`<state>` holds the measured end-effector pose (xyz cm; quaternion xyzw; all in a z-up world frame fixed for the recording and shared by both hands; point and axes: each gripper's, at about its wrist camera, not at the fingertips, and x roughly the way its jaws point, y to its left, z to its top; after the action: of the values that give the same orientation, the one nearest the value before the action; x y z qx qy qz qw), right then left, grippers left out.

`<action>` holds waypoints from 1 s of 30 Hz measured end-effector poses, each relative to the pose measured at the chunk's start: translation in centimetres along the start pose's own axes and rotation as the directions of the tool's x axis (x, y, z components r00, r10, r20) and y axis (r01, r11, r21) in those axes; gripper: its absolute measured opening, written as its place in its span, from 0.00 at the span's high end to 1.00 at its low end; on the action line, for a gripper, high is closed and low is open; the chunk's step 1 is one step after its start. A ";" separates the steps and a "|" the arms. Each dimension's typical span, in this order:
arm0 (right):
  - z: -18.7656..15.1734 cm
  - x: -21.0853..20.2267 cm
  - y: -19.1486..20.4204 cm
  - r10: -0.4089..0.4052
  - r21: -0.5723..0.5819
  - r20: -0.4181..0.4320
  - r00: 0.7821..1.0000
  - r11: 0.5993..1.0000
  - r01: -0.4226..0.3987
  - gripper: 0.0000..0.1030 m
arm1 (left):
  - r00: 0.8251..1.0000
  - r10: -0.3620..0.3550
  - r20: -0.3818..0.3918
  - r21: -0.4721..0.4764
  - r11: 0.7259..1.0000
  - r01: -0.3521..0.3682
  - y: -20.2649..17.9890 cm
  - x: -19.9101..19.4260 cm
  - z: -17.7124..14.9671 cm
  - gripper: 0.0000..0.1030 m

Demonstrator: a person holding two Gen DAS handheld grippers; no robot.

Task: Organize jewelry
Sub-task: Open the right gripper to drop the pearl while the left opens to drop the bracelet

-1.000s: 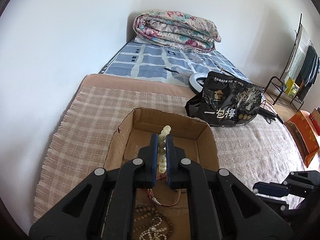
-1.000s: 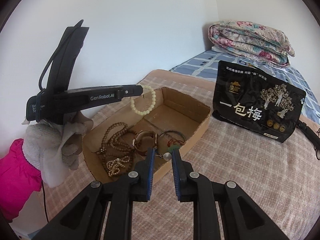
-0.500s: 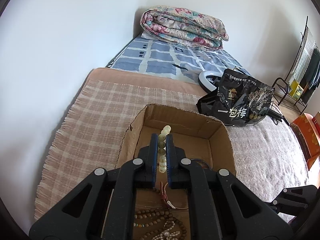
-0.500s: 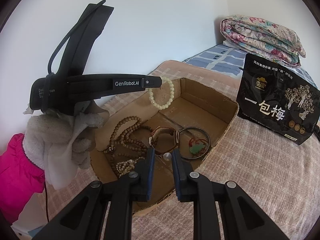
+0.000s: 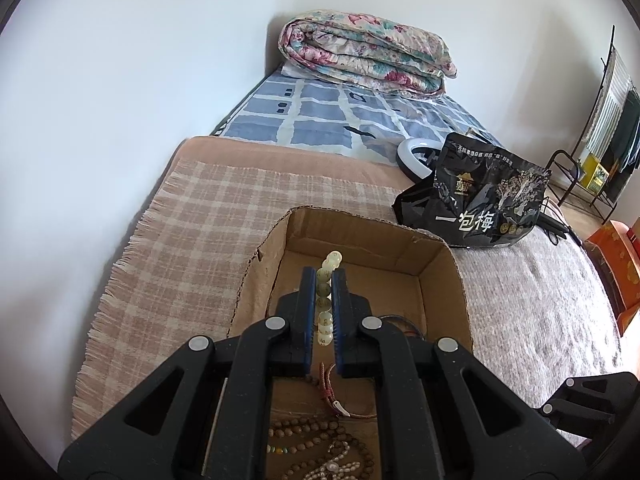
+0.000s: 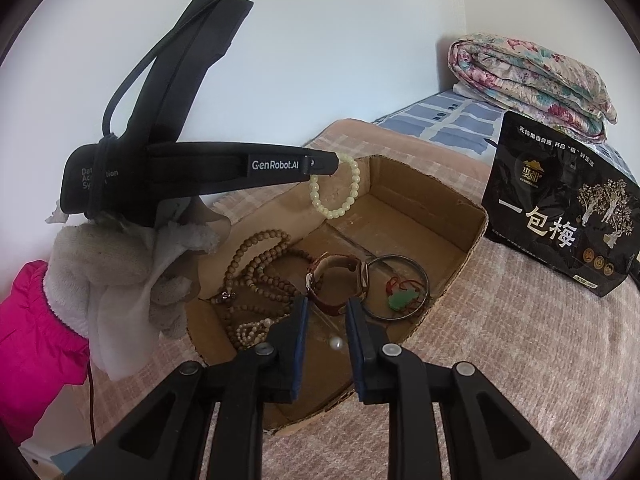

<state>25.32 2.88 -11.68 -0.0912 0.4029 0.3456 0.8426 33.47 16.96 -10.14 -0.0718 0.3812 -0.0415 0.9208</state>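
Observation:
My left gripper [image 5: 324, 276] is shut on a pale green bead bracelet [image 5: 326, 296] and holds it above the far half of an open cardboard box [image 5: 436, 264]. In the right wrist view the left gripper [image 6: 330, 162] shows from the side with the bracelet [image 6: 336, 190] hanging from its tip over the box [image 6: 456, 248]. My right gripper [image 6: 326, 308] is open and empty above the box's near edge. In the box lie brown wooden bead strands [image 6: 260, 264], a brown-strap watch [image 6: 340, 280], a dark bangle [image 6: 400, 288] with a green pendant [image 6: 402, 300], and a loose pearl [image 6: 336, 343].
The box sits on a plaid blanket [image 5: 192, 232] on a bed beside a white wall. A black snack bag [image 6: 560, 208] stands right of the box. A folded floral quilt [image 5: 364, 52] lies at the bed's far end. A clothes rack [image 5: 600, 120] stands at the far right.
My left gripper has carried the bracelet forward, further over the box. My right gripper has come closer over the box's near edge.

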 end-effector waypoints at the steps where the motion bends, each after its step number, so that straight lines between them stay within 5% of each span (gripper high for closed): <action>1: 0.0 0.0 0.1 -0.004 -0.006 0.003 1.000 1.000 0.004 0.71 | 1.000 0.000 -0.001 -0.001 1.000 0.000 0.0 0.0 0.0 0.95; 4: 0.0 -0.1 0.6 -0.019 -0.025 0.009 1.000 1.000 0.019 0.67 | 1.000 -0.002 -0.001 -0.004 1.000 0.002 0.1 0.0 0.0 0.95; 9: -0.1 -0.7 0.8 -0.050 -0.040 0.029 0.998 0.998 0.051 0.44 | 1.000 0.002 -0.002 0.001 1.000 -0.002 -0.1 -0.3 0.0 0.95; 30: -1.0 -7.1 0.1 -0.123 -0.017 0.083 0.989 0.992 0.124 0.37 | 0.997 0.015 0.073 0.042 0.999 -0.018 -3.9 -7.5 0.1 0.94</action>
<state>21.54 -1.12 -7.09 -0.1112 0.3579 0.3007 0.8770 28.10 14.14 -4.22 -0.0506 0.3471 -0.0392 0.9356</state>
